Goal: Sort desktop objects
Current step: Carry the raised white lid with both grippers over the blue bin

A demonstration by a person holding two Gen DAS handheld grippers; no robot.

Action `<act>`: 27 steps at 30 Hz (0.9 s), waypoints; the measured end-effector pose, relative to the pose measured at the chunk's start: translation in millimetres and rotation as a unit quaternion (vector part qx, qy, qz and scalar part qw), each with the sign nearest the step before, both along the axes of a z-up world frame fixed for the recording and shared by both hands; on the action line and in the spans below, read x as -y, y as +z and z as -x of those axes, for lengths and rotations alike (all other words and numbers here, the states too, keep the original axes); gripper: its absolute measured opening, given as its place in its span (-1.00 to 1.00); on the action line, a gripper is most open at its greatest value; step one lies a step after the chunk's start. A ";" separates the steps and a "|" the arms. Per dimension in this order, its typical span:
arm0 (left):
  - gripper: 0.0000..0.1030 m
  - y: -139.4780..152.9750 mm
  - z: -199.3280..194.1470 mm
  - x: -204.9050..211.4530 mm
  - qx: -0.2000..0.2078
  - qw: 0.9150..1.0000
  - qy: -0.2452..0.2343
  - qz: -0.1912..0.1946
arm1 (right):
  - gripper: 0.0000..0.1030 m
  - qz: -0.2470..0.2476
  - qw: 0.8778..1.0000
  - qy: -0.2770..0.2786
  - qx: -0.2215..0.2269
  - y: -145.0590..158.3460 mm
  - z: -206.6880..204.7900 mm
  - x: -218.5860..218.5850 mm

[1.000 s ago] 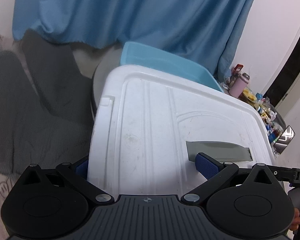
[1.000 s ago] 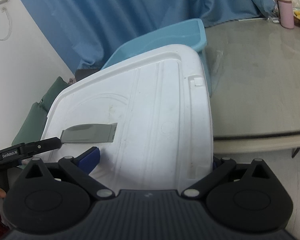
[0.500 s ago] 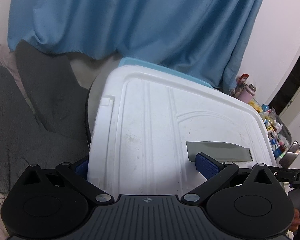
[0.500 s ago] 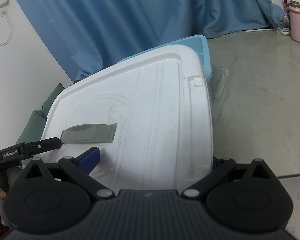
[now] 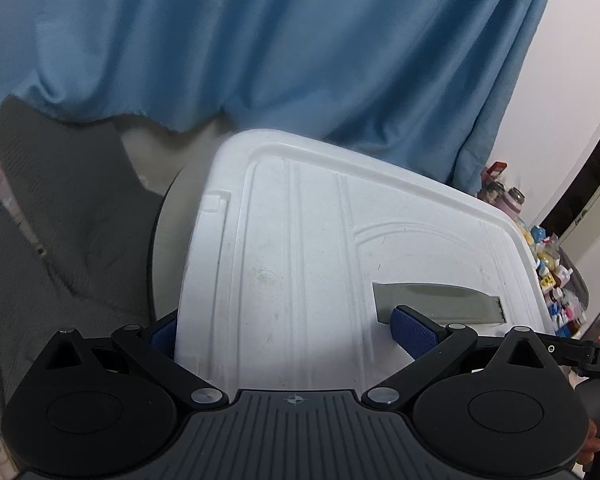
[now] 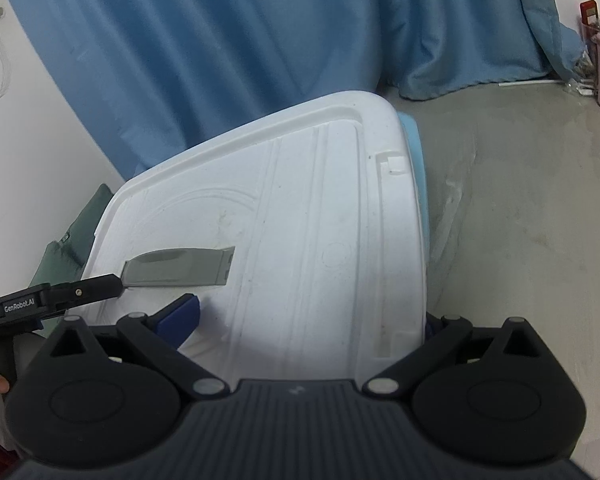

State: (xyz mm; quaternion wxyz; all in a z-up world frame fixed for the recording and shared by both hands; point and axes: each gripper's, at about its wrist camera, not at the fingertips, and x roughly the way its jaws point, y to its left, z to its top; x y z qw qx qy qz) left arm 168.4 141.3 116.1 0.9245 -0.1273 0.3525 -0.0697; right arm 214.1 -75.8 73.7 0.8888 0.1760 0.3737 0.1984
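White lid (image 5: 300,272) lies over the blue bin (image 6: 418,176) on the grey table (image 6: 520,200), its long axis running away from both cameras, its gray slot (image 5: 436,304) crosswise. Left gripper (image 5: 288,330) and right gripper (image 6: 312,316) each clamp its near edge.
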 end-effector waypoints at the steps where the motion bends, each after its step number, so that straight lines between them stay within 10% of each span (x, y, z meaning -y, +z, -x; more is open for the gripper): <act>1: 1.00 0.9 -8.9 0.1 0.001 1.000 0.000 0.000 | 0.97 0.000 1.000 -0.001 0.001 2.3 -7.4 1.2; 27: 1.00 -6.7 -108.3 -8.4 -0.020 0.999 -0.022 0.015 | 0.96 0.010 1.000 -0.026 -0.012 13.8 -78.7 3.3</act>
